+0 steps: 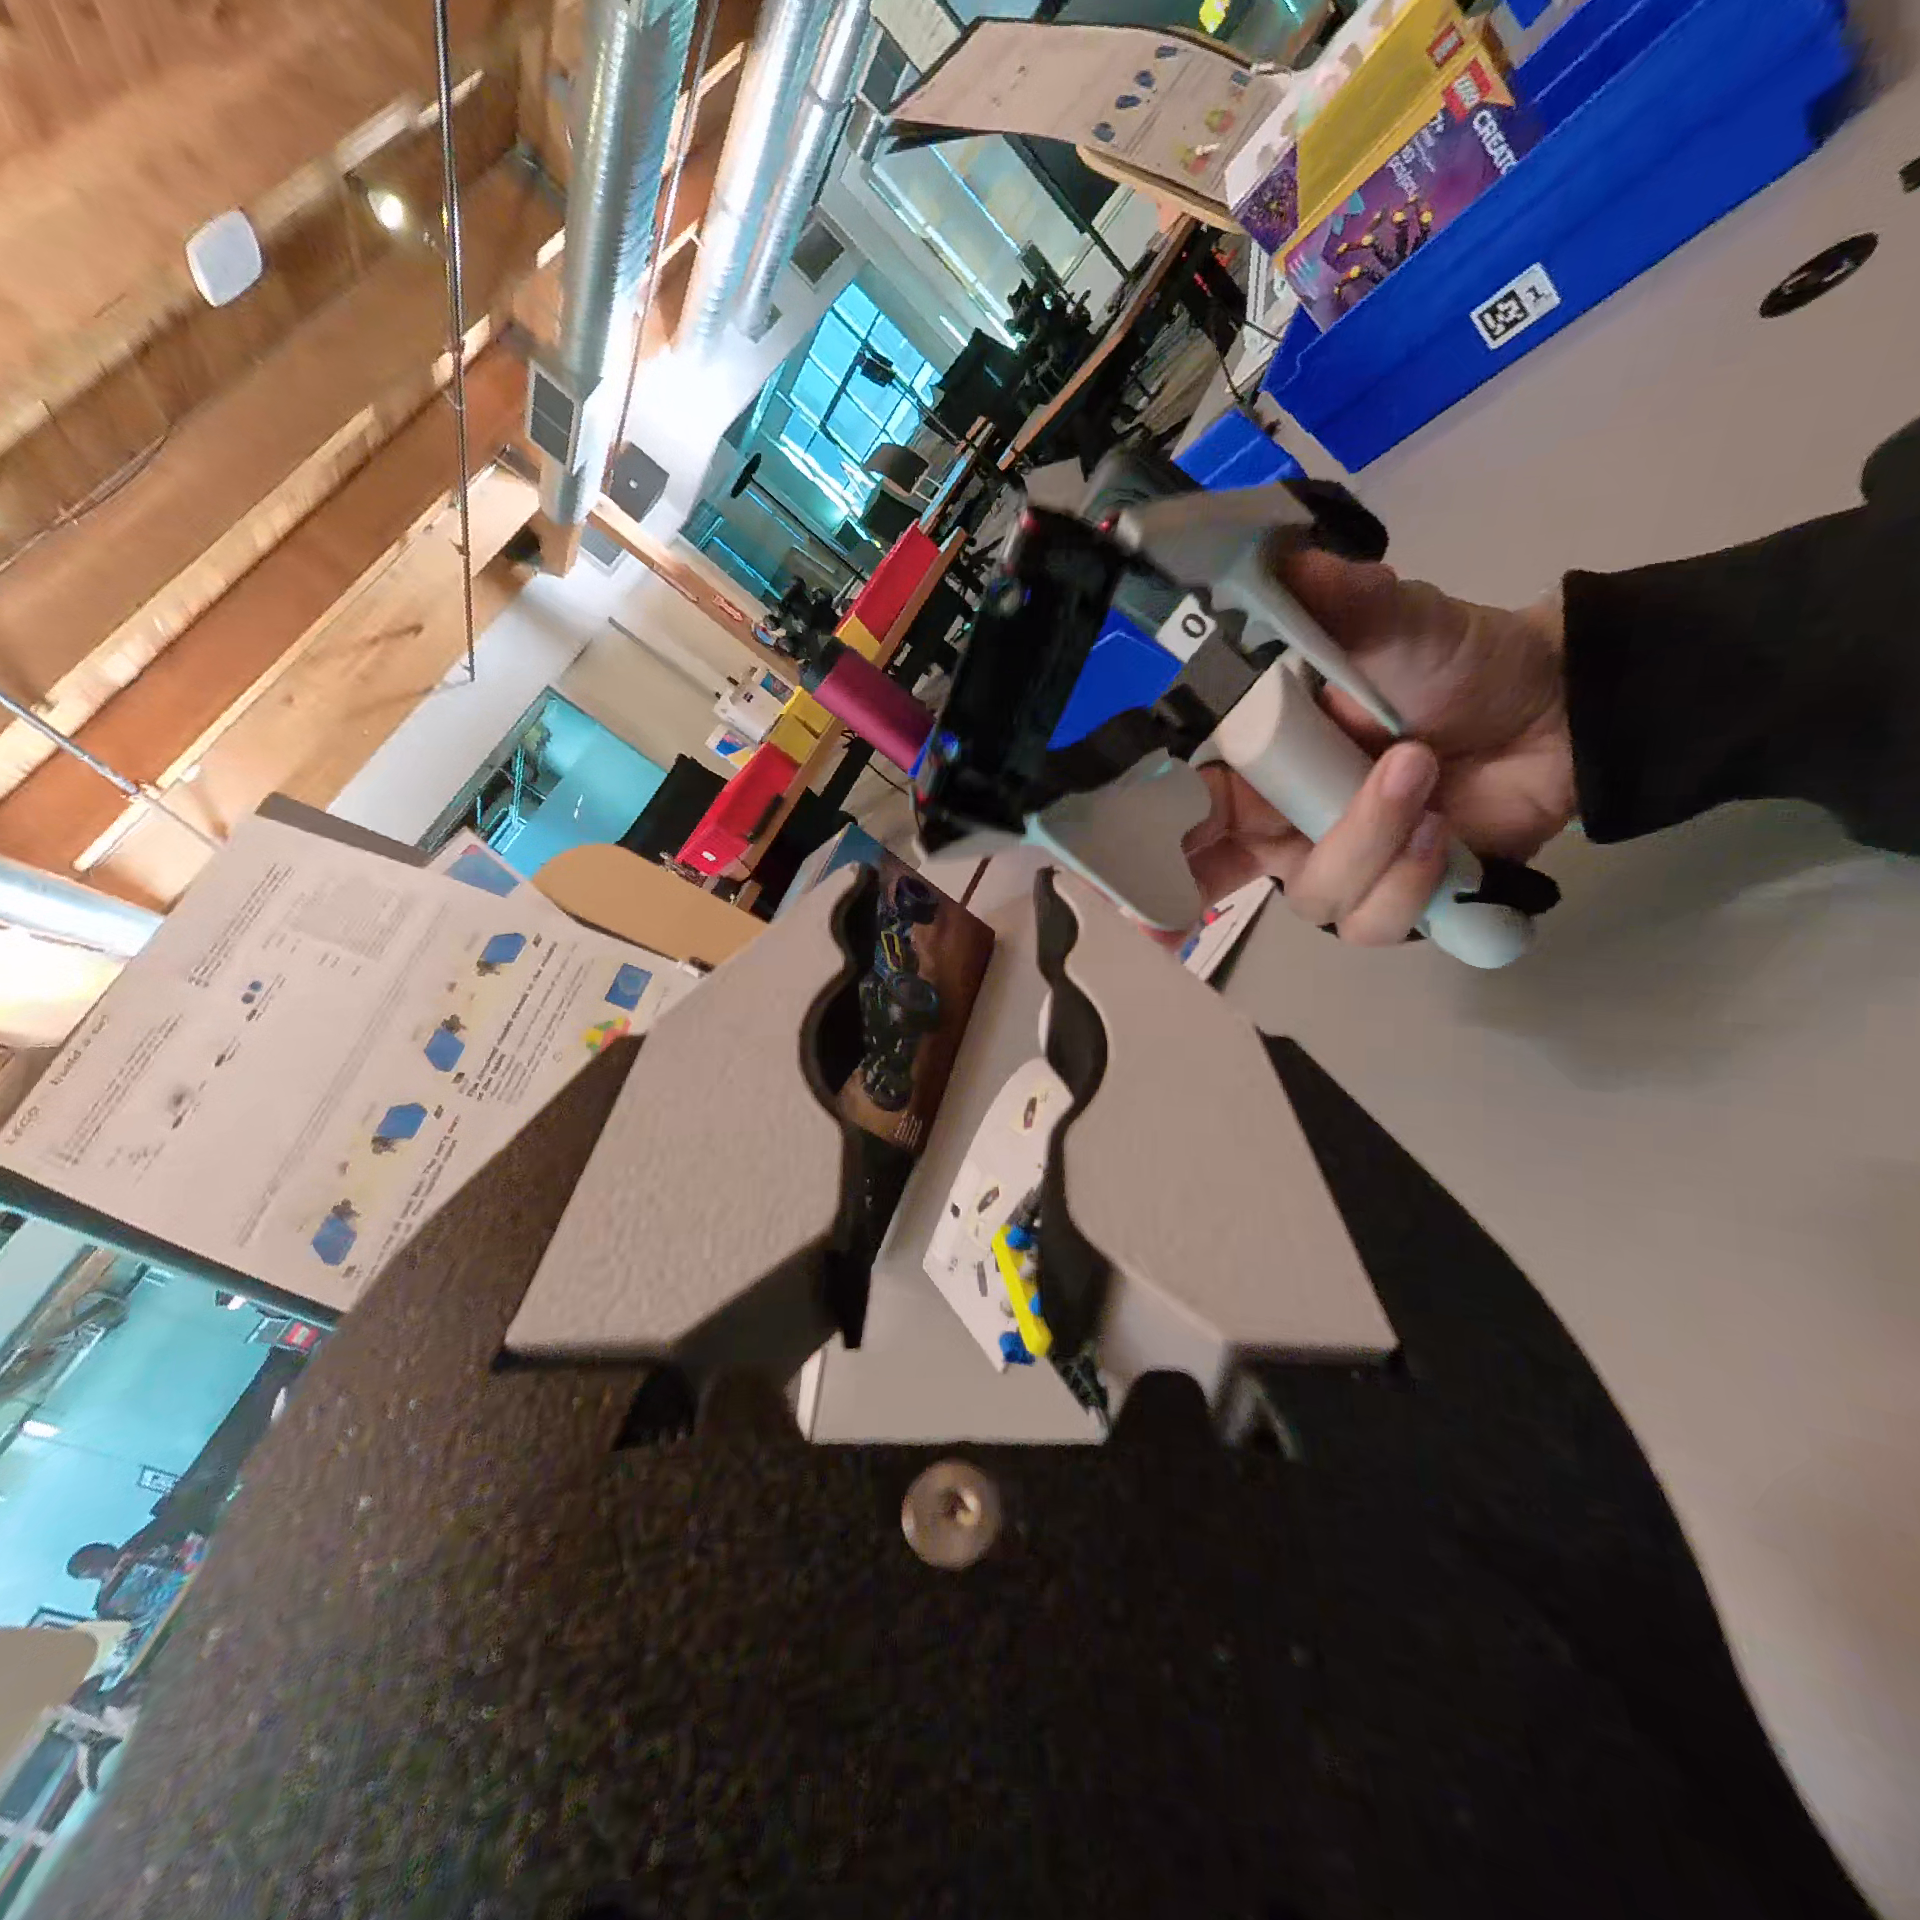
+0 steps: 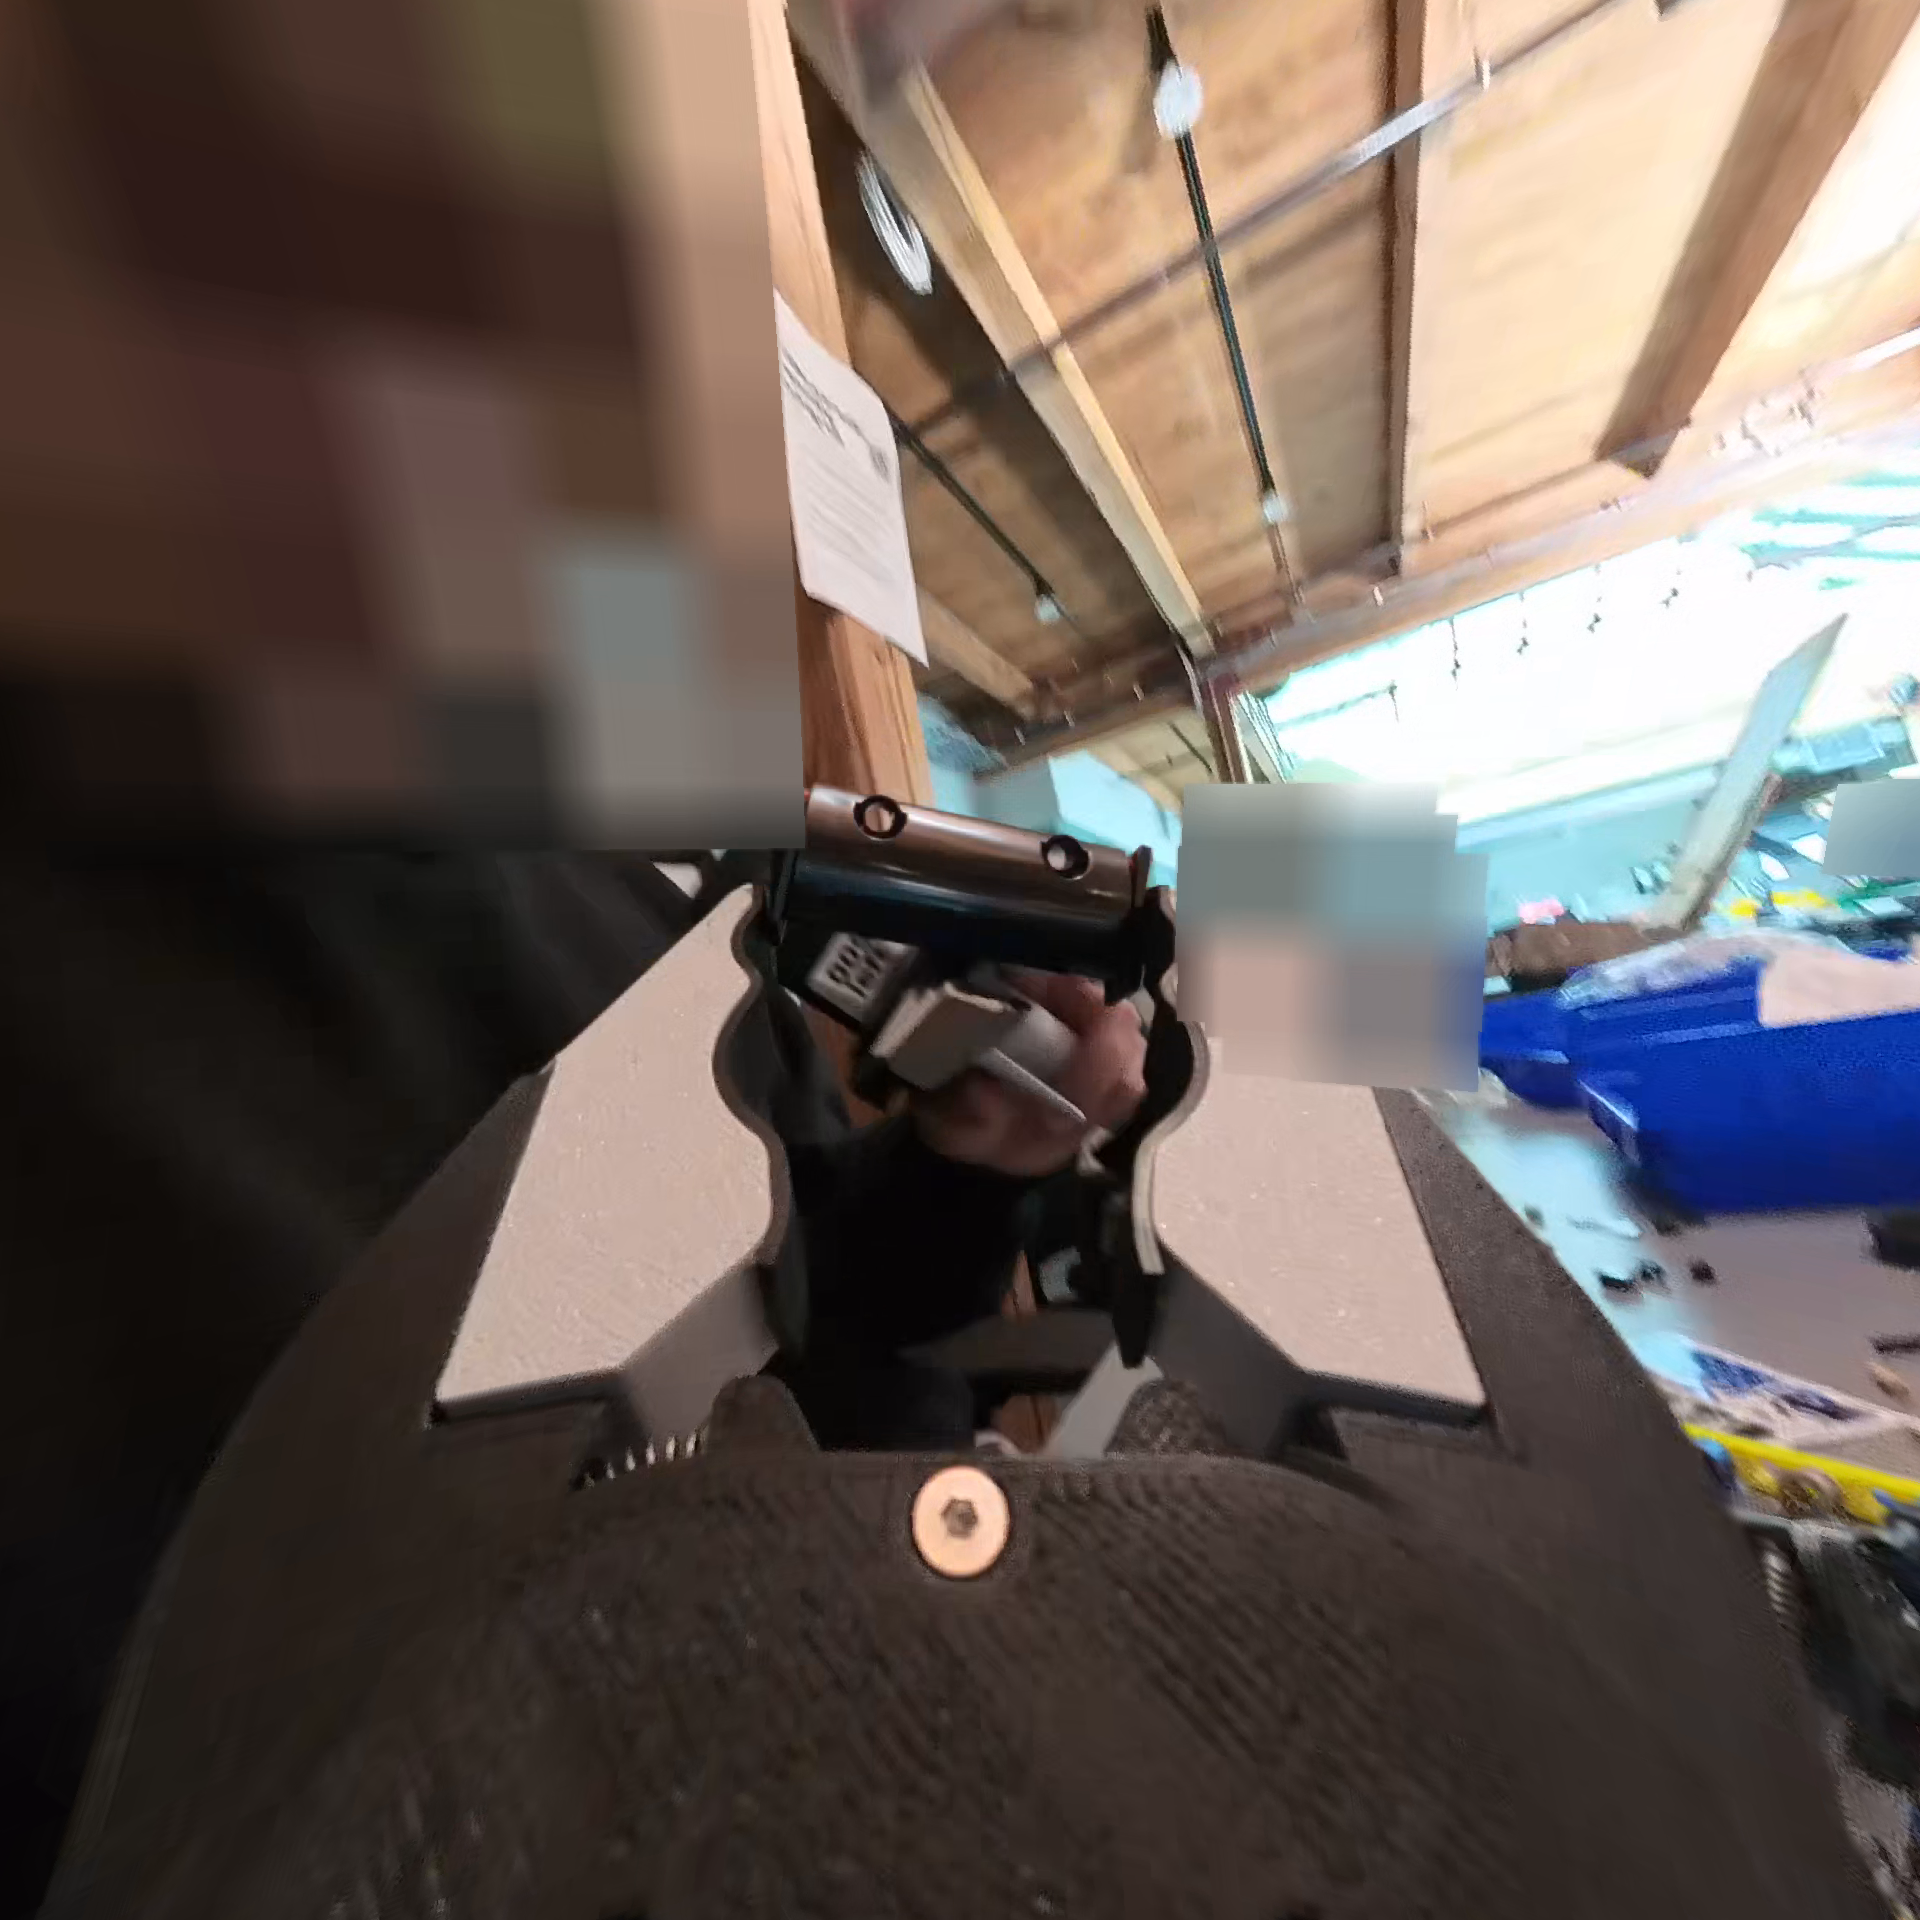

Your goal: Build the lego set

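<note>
The left claw point(image 1: 945, 914) stood partly open with nothing between its fingers point(image 1: 727, 1143). It was tilted over the grey tabletop point(image 1: 1558, 1143), so the things seen in the gap only lay behind it: a booklet point(image 1: 914, 1018) with a picture of a dark vehicle, a white card point(image 1: 997, 1174) with small drawings, and a yellow brick piece point(image 1: 1016, 1283) with blue pins resting on that card, partly hidden by one finger. The right claw point(image 2: 951, 935) was wide open and also gripped nothing. The two tools seemed to be lifted off the tabletop and turned toward each other, probably because neither was busy with a part. The left wrist view alone showed the hand point(image 1: 1434, 758) around the grey handle of the other tool, a magenta cylinder point(image 1: 873, 707) on its black body point(image 1: 1029, 675), a printed instruction sheet point(image 1: 312, 1039) and a blue bin point(image 1: 1558, 260) with toy boxes point(image 1: 1392, 156). The right wrist view alone showed a wooden post point(image 2: 852, 707) with a paper sheet point(image 2: 847, 499), a metal cylinder point(image 2: 966, 847) on the facing tool, which appeared between the fingertips but farther off, and small dark parts point(image 2: 1652, 1273) scattered near a blue bin point(image 2: 1714, 1081).
</note>
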Tool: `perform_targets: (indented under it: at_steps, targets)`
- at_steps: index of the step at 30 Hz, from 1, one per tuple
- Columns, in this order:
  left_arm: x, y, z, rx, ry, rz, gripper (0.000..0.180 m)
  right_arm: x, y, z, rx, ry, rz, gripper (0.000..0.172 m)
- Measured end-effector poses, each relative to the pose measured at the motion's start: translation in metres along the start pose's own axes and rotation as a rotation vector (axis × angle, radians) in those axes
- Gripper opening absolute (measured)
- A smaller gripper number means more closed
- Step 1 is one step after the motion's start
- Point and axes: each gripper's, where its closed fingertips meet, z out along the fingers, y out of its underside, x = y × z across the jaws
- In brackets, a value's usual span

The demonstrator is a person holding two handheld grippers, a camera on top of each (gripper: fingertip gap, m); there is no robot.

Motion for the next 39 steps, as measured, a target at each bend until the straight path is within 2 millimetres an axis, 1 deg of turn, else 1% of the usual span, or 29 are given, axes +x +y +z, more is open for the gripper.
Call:
perform_targets:
  at_steps: [4, 7, 11, 13, 14, 15, 19, 20, 22, 24, 27, 29, 34, 39]
  targets:
    - [0.004, -0.006, -0.001, 0.009, 0.03, 0.002, 0.025, 0.006, 0.019, 0.008, -0.132, 0.063, -0.029, 0.069]
    - [0.005, -0.009, -0.002, 0.015, 0.031, 0.022, 0.024, 0.012, 0.034, 0.01, -0.237, 0.111, -0.052, 0.07]
    - [0.012, -0.007, -0.002, -0.002, 0.073, 0.05, 0.023, 0.011, 0.046, 0.015, -0.332, 0.13, -0.07, 0.07]
    - [0.017, -0.006, -0.003, -0.009, 0.097, 0.068, 0.014, 0.012, 0.05, 0.016, -0.368, 0.148, -0.083, 0.07]
    - [0.012, -0.005, -0.003, -0.017, 0.069, 0.071, 0.001, 0.012, 0.051, 0.015, -0.381, 0.16, -0.094, 0.07]
    - [0.011, -0.004, -0.004, -0.024, 0.069, 0.074, 0.0, 0.013, 0.051, 0.013, -0.399, 0.172, -0.108, 0.07]
    - [0.008, -0.004, -0.005, 0.005, 0.043, 0.012, 0.0, 0.014, 0.054, 0.014, -0.456, 0.211, -0.153, 0.07]
    - [0.006, -0.003, -0.005, 0.008, 0.032, -0.009, 0.0, 0.013, 0.053, 0.015, -0.467, 0.215, -0.174, 0.066]
    - [0.002, -0.005, -0.007, 0.033, 0.03, -0.074, 0.0, 0.013, 0.051, 0.015, -0.469, 0.226, -0.23, 0.063]
    - [-0.006, -0.003, -0.009, 0.042, -0.002, -0.124, 0.0, 0.013, 0.042, 0.015, -0.446, 0.249, -0.263, 0.061]
    - [-0.01, -0.002, -0.012, 0.061, -0.015, -0.151, 0.0, 0.017, 0.029, 0.013, -0.421, 0.315, -0.331, 0.059]
    - [-0.01, 0.0, -0.012, 0.062, -0.012, -0.171, 0.0, 0.017, 0.027, 0.009, -0.446, 0.346, -0.368, 0.058]
    - [-0.01, 0.002, -0.012, 0.063, -0.007, -0.205, 0.0, 0.022, 0.031, -0.003, -0.559, 0.411, -0.445, 0.058]
    - [-0.01, 0.003, -0.012, 0.07, -0.005, -0.233, 0.0, 0.023, 0.027, -0.015, -0.617, 0.46, -0.49, 0.056]
